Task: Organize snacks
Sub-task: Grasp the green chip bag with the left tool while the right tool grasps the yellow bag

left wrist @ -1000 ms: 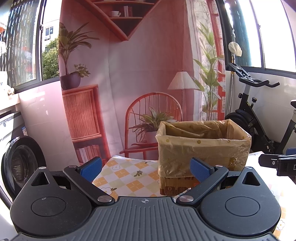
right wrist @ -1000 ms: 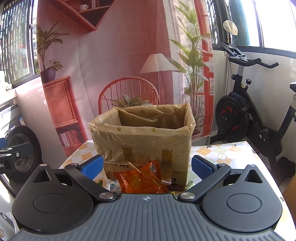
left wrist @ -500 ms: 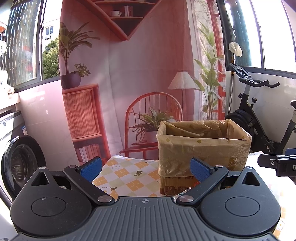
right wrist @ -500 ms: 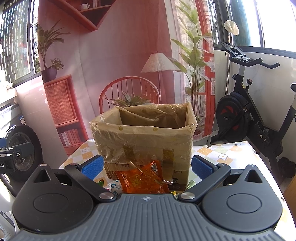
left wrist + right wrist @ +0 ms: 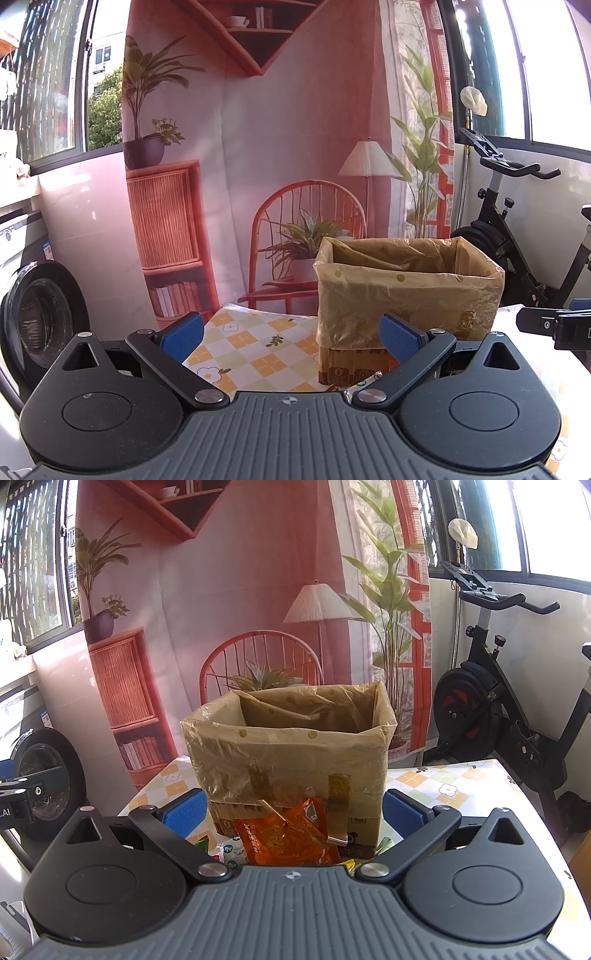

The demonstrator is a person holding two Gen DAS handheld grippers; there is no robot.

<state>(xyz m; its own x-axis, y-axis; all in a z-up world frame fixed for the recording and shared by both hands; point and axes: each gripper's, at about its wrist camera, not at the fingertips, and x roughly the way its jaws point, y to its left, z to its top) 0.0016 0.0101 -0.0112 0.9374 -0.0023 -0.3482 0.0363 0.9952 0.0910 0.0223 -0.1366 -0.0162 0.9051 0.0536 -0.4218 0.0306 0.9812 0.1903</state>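
Mostly unreadable — orange snack packet (image 5: 286, 832) print, lined box (image 5: 290, 753) label

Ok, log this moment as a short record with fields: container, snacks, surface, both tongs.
container: cardboard box lined with a yellowish plastic bag, open at the top, standing on the table
snacks: orange snack packet in front of the box, with other small packets beside it, mostly hidden
surface: checked floral tablecloth
left tongs: open, holding nothing
right tongs: open, holding nothing, facing the orange packet
background: exercise bike at right
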